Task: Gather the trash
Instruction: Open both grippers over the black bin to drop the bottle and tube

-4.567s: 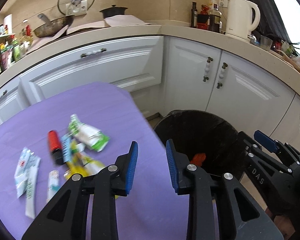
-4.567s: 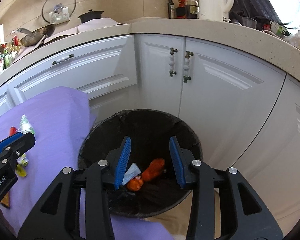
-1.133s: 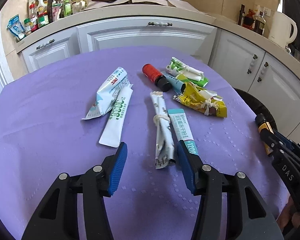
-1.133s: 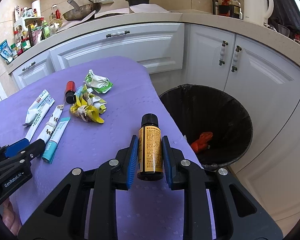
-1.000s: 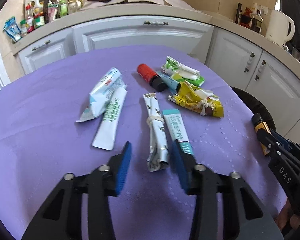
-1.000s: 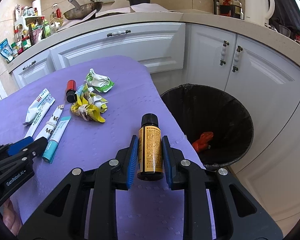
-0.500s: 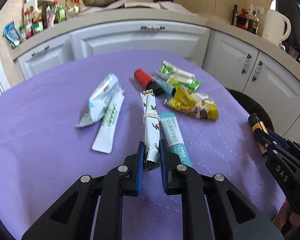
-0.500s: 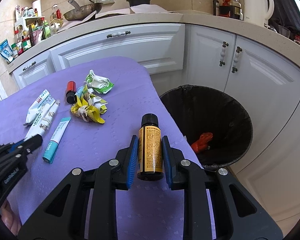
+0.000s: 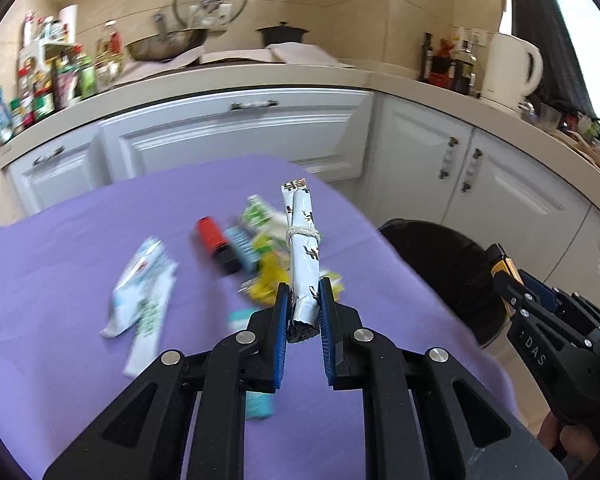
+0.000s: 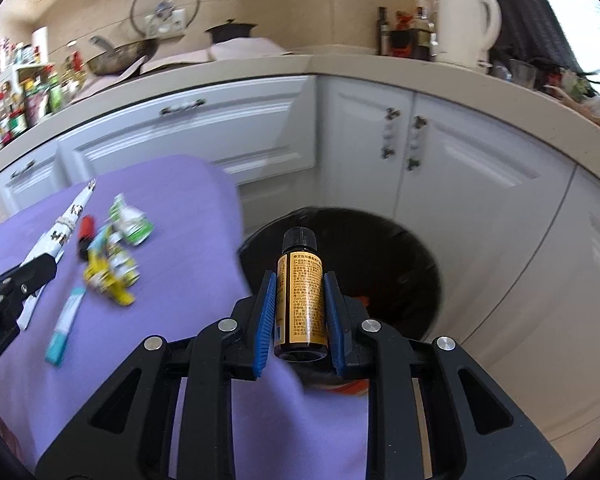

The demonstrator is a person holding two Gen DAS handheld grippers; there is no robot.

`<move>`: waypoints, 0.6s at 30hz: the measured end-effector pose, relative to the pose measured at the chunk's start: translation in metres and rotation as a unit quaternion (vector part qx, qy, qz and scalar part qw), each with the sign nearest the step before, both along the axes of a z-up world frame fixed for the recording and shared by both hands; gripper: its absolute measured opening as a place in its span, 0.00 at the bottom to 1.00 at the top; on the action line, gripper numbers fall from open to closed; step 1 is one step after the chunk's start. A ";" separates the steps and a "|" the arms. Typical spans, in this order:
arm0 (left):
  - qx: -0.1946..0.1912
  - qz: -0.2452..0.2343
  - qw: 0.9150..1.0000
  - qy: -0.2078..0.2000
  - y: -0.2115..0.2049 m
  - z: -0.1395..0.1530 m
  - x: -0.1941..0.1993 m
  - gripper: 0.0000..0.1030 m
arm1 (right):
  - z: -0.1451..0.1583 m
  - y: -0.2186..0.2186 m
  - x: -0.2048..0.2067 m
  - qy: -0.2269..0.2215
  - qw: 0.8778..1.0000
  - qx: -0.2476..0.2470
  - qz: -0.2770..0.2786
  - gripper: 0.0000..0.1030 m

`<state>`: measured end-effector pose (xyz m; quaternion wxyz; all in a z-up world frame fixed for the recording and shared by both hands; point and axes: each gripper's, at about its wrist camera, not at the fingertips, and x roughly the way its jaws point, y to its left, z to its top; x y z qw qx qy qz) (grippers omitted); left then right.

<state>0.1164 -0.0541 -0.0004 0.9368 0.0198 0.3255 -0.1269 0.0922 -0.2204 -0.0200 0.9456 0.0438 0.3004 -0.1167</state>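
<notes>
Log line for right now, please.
left gripper: jaws shut on rolled wrapper | right gripper: jaws shut on amber bottle | bin: ahead

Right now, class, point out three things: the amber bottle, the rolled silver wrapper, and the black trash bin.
amber bottle (image 10: pixel 300 300), right wrist view, on its orange label.
rolled silver wrapper (image 9: pixel 305 256), left wrist view, just below its string tie.
black trash bin (image 10: pixel 412 256), right wrist view, on its inner wall.

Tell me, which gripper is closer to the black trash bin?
The right gripper: it holds the amber bottle right at the trash bin rim. The left gripper holds the rolled wrapper farther back over the purple table.
</notes>
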 end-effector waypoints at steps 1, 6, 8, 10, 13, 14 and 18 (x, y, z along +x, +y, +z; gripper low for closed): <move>-0.002 -0.007 1.000 -0.001 -0.008 0.001 0.003 0.15 | 0.001 -0.006 0.002 -0.002 1.000 -0.001 -0.005 0.23; 0.003 -0.032 0.999 -0.007 -0.039 0.002 0.014 0.15 | 0.003 -0.034 0.013 -0.008 1.000 -0.008 -0.030 0.23; 0.006 -0.041 0.999 -0.003 -0.052 -0.001 0.020 0.15 | 0.002 -0.042 0.016 -0.008 0.999 -0.008 -0.035 0.23; 0.009 -0.049 0.999 0.004 -0.064 -0.004 0.027 0.15 | 0.001 -0.051 0.021 -0.008 0.999 -0.008 -0.041 0.23; 0.018 -0.057 0.998 0.010 -0.080 -0.009 0.037 0.15 | -0.002 -0.062 0.027 -0.006 0.999 -0.006 -0.047 0.23; 0.021 -0.059 0.998 0.010 -0.084 -0.010 0.038 0.15 | -0.004 -0.065 0.028 -0.005 0.999 -0.005 -0.049 0.23; 0.032 -0.068 0.997 0.018 -0.100 -0.018 0.048 0.15 | -0.009 -0.076 0.035 -0.001 0.999 0.000 -0.053 0.23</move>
